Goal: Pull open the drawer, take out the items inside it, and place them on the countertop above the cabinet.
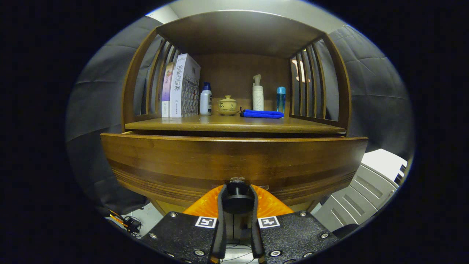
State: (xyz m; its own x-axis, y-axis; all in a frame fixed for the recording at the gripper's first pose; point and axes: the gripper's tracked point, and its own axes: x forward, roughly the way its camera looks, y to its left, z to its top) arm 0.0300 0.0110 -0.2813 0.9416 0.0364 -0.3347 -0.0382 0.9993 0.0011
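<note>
Brown wooden cabinet (234, 33): countertop (234, 124) carries books, bottles, a lidded pot, a blue cloth. Curved wooden drawer front (234, 161) stands slightly proud, seemingly ajar. Gripper (237, 200) fingers clenched on small dark round drawer knob (237, 198).

Two upright books (180, 87) stand beside a white bottle (205, 99), a lidded ceramic pot (227, 105), a pump bottle (258, 94), a blue bottle (280, 99) and what appears to be folded blue cloth (261, 114).
</note>
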